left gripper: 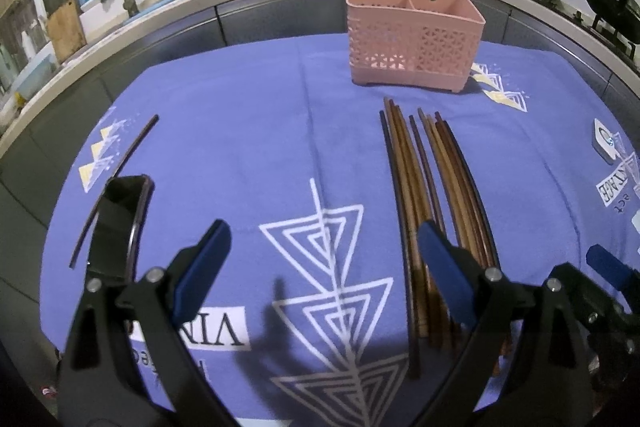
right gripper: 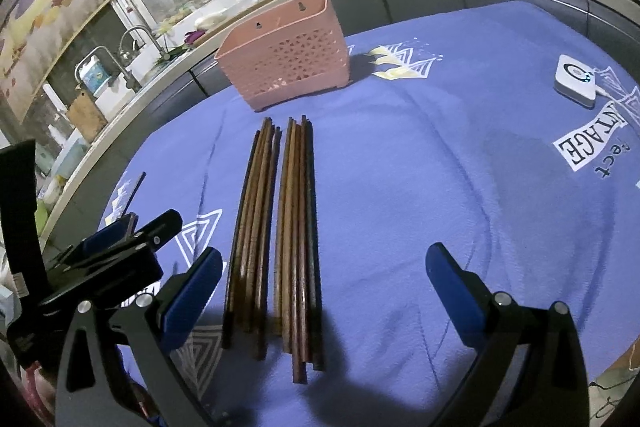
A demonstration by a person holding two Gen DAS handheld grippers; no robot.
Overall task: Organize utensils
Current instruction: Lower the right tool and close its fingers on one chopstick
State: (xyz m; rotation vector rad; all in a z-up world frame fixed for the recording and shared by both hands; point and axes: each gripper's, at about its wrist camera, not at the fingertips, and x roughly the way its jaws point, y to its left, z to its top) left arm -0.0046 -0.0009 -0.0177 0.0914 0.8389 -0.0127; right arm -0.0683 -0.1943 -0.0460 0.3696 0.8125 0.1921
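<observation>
Left wrist view: left hand-held gripper [left gripper: 324, 259] spread wide, nothing between its blue pads, hovering above the blue cloth [left gripper: 240, 131] on the counter. Chopsticks [left gripper: 436, 195] lie in a loose bundle just right of it, tips toward the pink utensil basket [left gripper: 416, 47], which stands upright beyond them. One stray chopstick [left gripper: 120, 171] lies well apart at far left. Right wrist view: right hand-held gripper [right gripper: 324, 291] also wide, holding nothing; bundle lies between its fingers. White device [right gripper: 576, 81] at right.
</observation>
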